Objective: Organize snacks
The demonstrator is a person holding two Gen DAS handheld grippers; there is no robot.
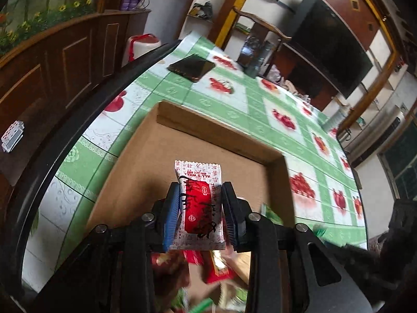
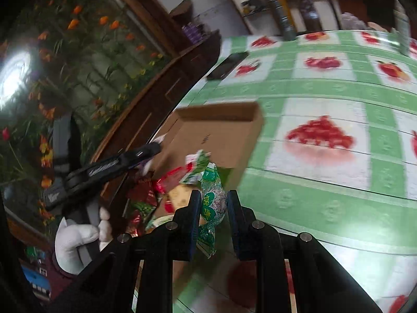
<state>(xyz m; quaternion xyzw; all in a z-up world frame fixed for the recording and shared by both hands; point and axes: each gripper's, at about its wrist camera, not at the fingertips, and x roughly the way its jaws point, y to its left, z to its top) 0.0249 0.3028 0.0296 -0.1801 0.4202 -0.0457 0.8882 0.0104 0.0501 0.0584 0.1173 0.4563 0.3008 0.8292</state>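
In the left wrist view, the left gripper (image 1: 200,206) is closed to a narrow gap on a red-and-white snack packet (image 1: 199,206), which is clamped flat between the blue pads (image 1: 170,219) and held upright. Beneath the jaws, a blurred heap of loose snacks (image 1: 216,271) in red and green wrappers is seen at the near end of a shallow cardboard box (image 1: 182,140). The held packet is carried above the bare floor of that box, not yet set down.

In the right wrist view, the right gripper (image 2: 212,206) is likewise nearly closed, and a green-wrapped sweet (image 2: 212,200) with twisted ends is pinched between its jaws. Just beyond it, more wrappers are piled at the box's near corner (image 2: 182,180), and the left gripper is seen from the side at the left, held by a white-gloved hand (image 2: 75,242).

The step in hand is judged to be the carry: one snack is held in each gripper, lifted clear of the heap. The sorting appears to be at an early stage, since most of the box floor is bare.

For the next move, each piece would need to be lowered to its own spot on the empty floor, kept apart by kind, and the jaws opened only once it rests there.

Farther off, the green fruit-patterned tablecloth (image 1: 260,120) is seen, with a dark phone (image 1: 191,67) lying near its far edge.
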